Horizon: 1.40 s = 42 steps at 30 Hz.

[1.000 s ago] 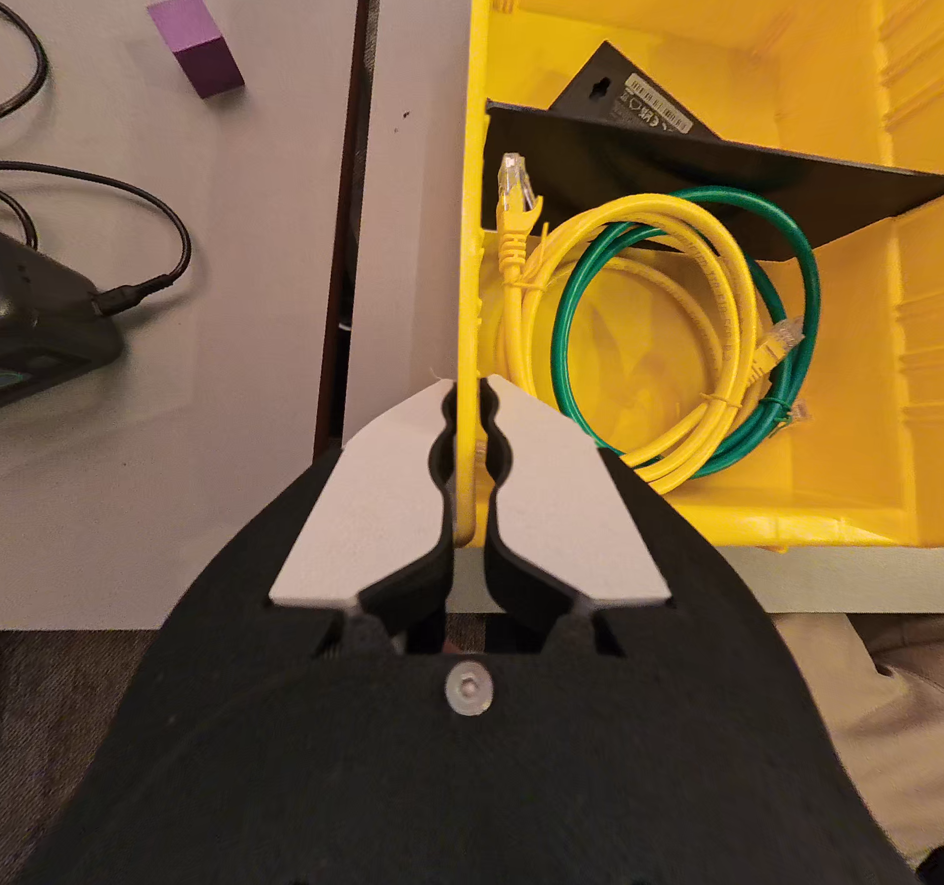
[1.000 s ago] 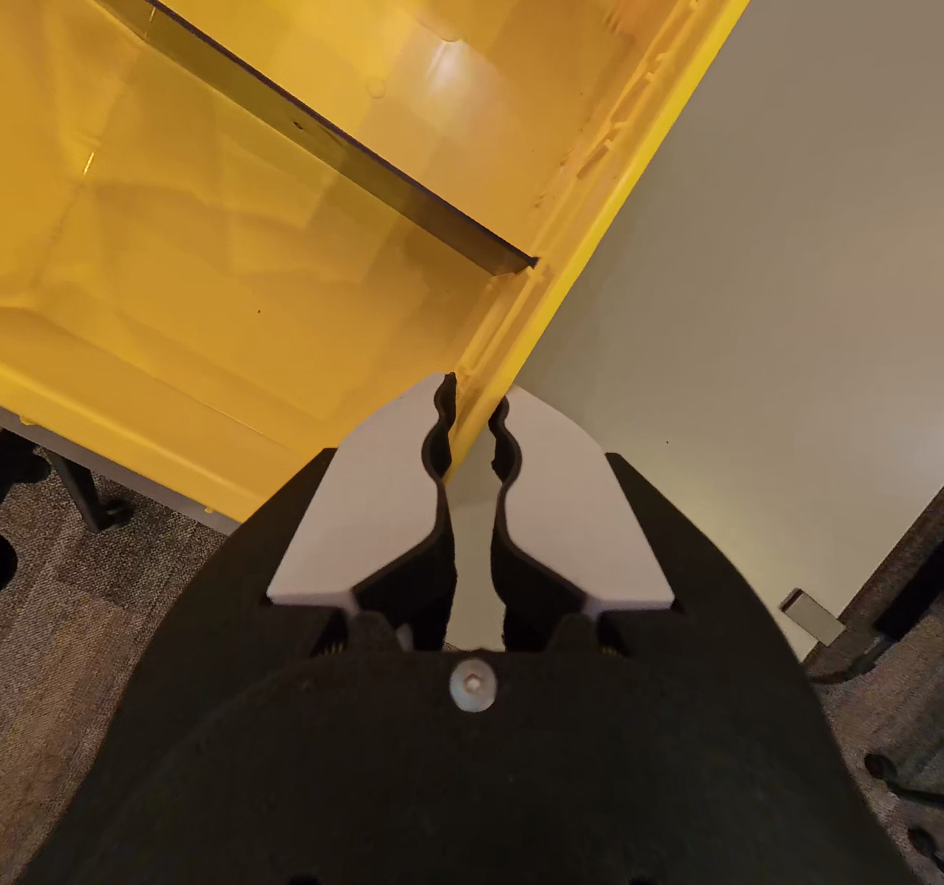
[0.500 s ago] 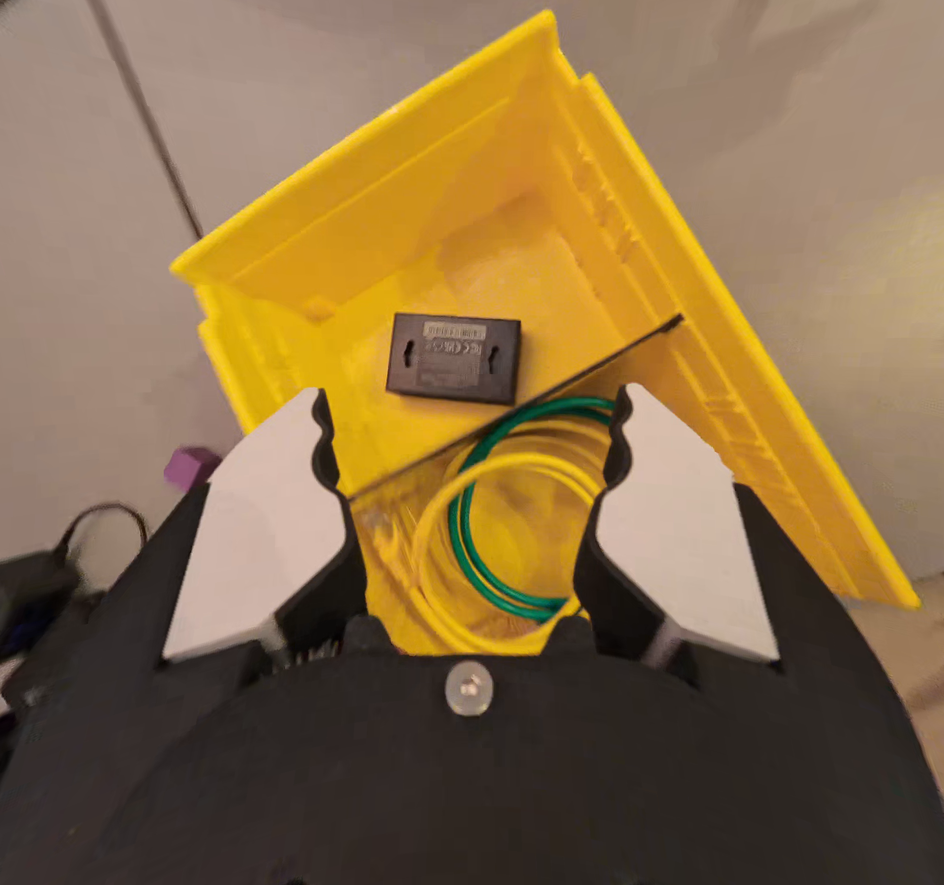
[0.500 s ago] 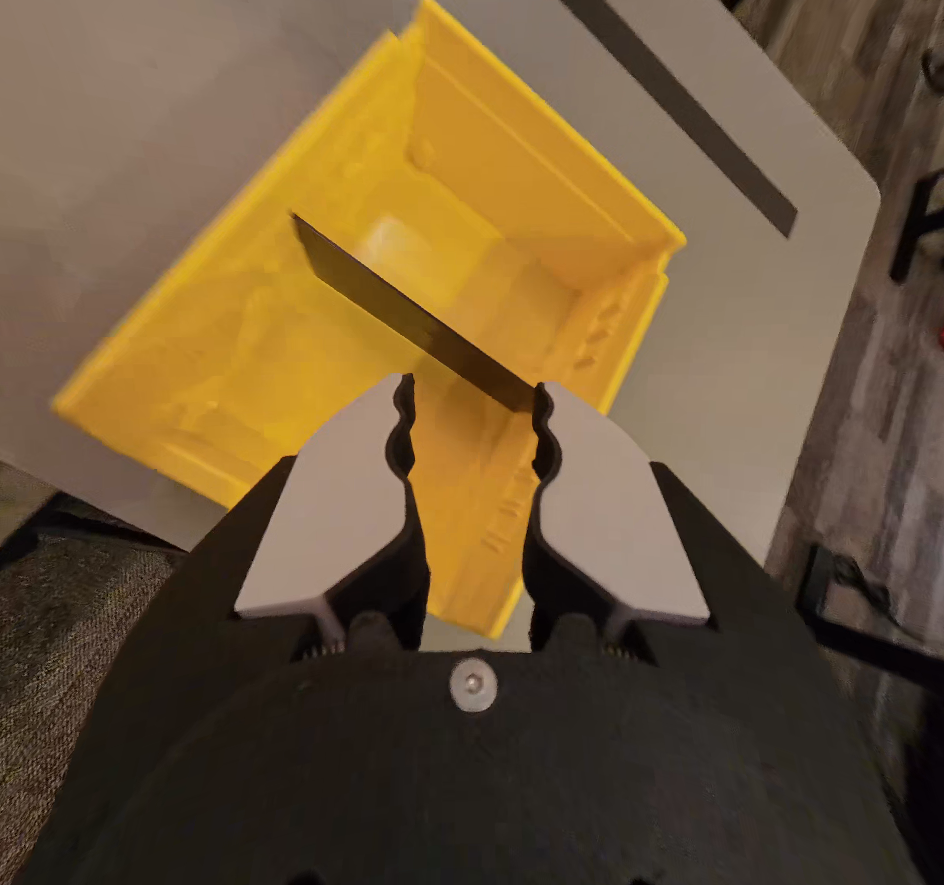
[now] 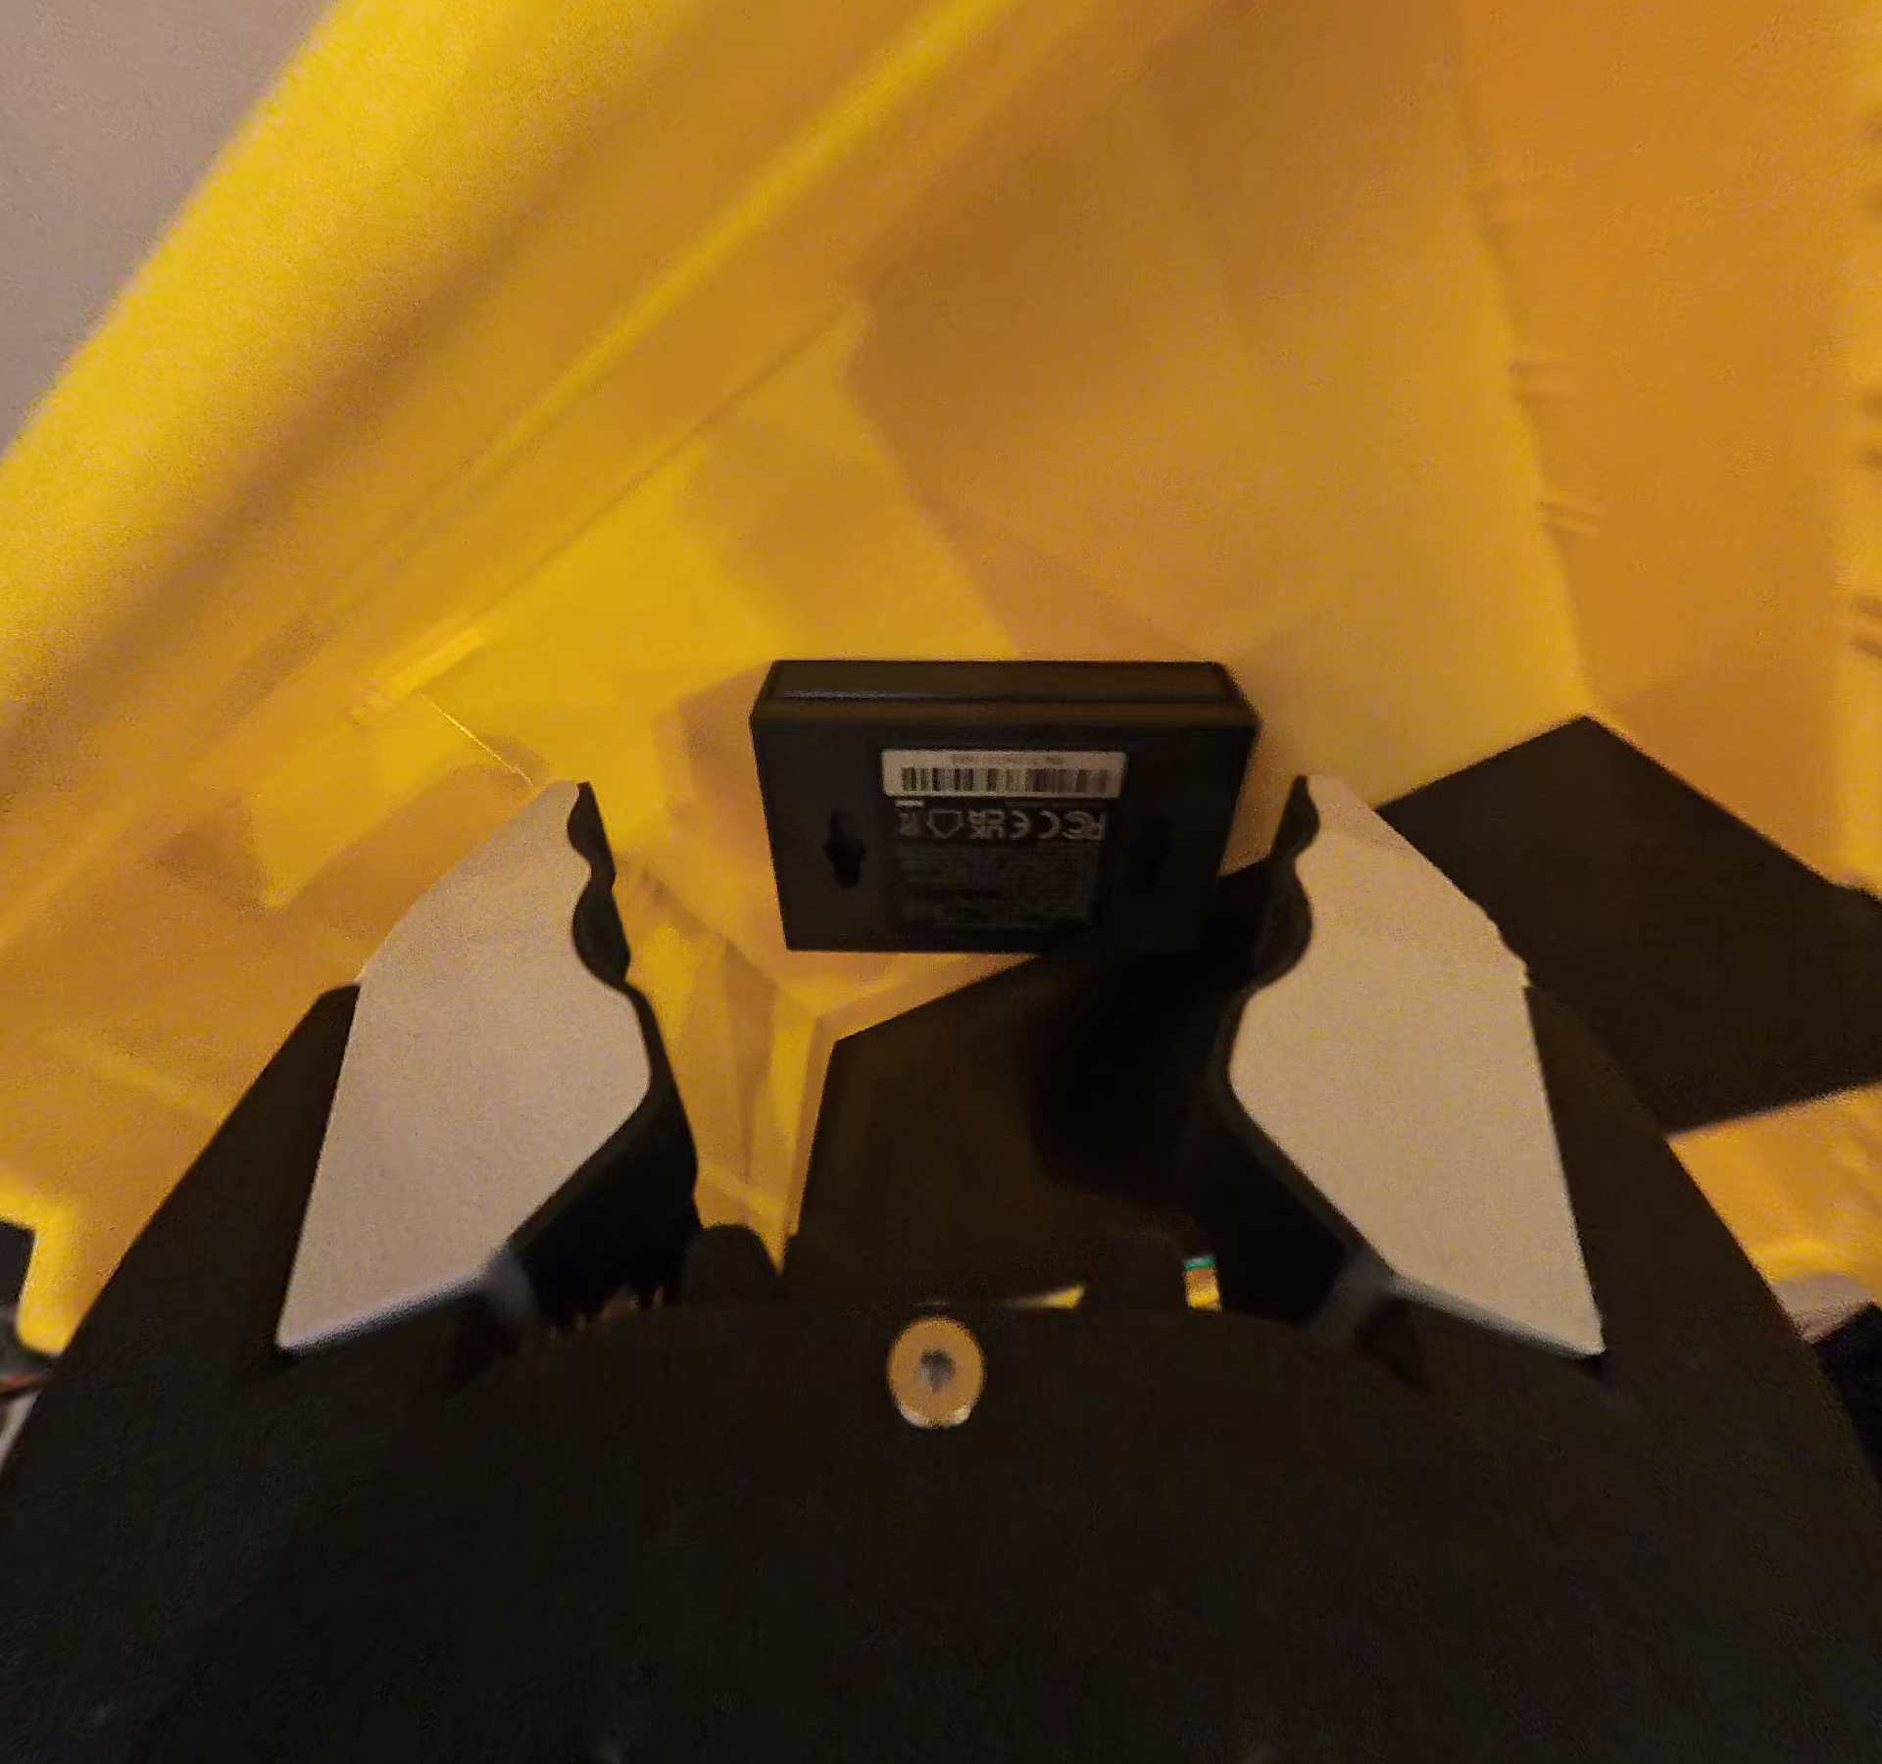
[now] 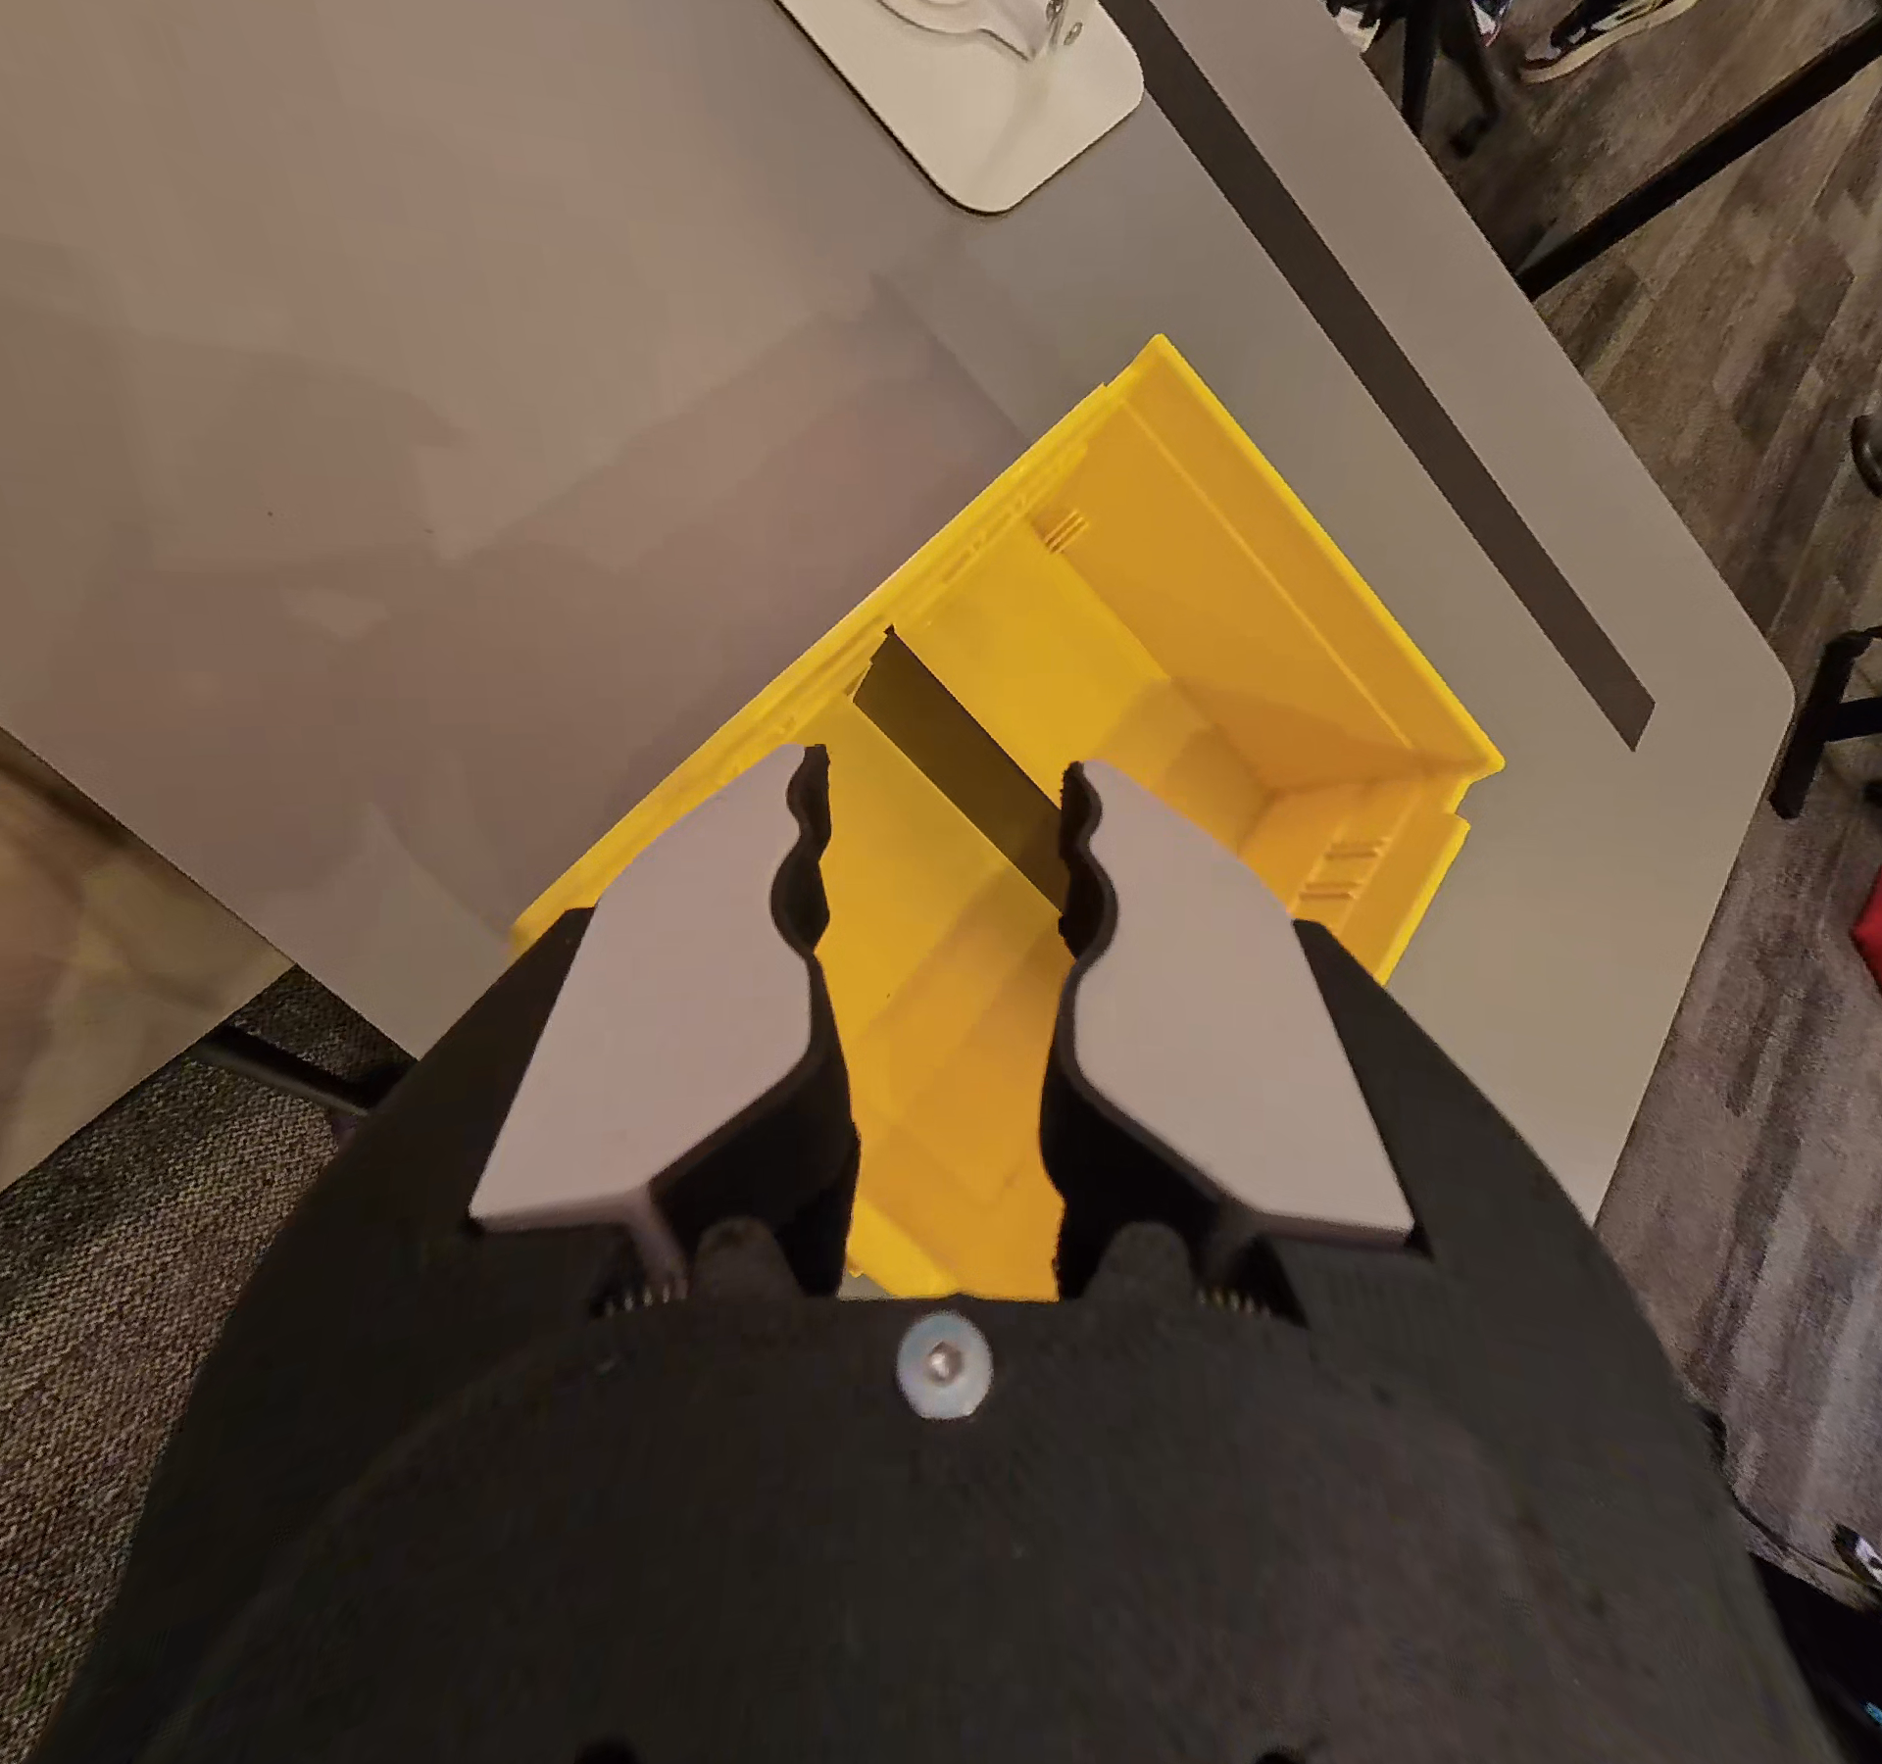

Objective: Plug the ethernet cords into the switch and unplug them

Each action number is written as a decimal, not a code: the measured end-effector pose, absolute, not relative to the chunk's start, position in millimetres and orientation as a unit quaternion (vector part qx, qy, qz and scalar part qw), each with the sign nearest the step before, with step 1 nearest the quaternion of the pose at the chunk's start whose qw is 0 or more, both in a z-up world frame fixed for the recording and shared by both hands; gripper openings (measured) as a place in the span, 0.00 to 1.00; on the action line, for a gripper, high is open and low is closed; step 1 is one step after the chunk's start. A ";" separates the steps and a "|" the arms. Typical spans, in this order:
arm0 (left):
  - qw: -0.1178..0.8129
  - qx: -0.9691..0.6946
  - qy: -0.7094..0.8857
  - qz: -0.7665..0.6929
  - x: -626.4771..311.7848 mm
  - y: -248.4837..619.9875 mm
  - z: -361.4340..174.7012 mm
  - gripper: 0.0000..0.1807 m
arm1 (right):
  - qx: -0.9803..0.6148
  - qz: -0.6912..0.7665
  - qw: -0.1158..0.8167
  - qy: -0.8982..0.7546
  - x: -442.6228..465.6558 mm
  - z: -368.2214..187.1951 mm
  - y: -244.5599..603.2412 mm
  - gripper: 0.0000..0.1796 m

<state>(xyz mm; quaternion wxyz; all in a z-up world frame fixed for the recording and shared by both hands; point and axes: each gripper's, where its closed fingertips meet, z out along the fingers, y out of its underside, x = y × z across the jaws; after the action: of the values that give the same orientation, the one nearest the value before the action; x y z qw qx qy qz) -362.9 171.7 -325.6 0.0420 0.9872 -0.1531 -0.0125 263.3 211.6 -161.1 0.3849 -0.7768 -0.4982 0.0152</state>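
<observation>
1. Yellow plastic bin (image 5: 1018,188) filling the left wrist view, walls blurred, grey tabletop showing only at the upper left corner.
2. Small black rectangular switch (image 5: 1003,809) lying in the far compartment of that bin, underside up, with a white barcode sticker (image 5: 1003,775) and two keyhole mounting slots showing.
3. Thin black divider panel (image 5: 1629,901) just behind the switch on the near side, crossing the bin from lower centre to the right wall.
4. Left gripper (image 5: 937,799) spread wide, grey-faced fingers (image 5: 479,1053) either side of the switch and low inside the bin, gripping nothing; right fingertip close to the switch's right edge, contact not clear.
5. Sliver of green and yellow visible below the divider near the gripper base, too small to identify with certainty; ethernet cords otherwise hidden.
6. Right gripper (image 6: 942,768) held high above the second yellow plastic bin (image 6: 1273,616), fingers (image 6: 662,1002) parted and empty.
7. That bin set diagonally on the grey table (image 6: 407,392) near its rounded corner, split by a dark divider (image 6: 957,758); both visible compartments bare.
8. Flat white stand base (image 6: 967,35) with a metal pole farther back on the table.
9. Shoes of a person (image 6: 1609,5) on the patterned carpet beyond the table edge, upper right.
</observation>
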 end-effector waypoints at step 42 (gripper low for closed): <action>-0.260 0.709 -0.623 -0.202 -61.9 152.4 -165.3 0.55 | -0.617 0.646 0.179 -0.412 -85.7 -151.7 125.8 0.17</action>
<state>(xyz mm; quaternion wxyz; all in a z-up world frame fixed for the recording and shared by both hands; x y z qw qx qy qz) -61.9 152.4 -165.3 -0.2597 0.7093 -0.6233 -0.2024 -85.7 125.8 -151.7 0.1788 -0.6167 -0.4122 0.6464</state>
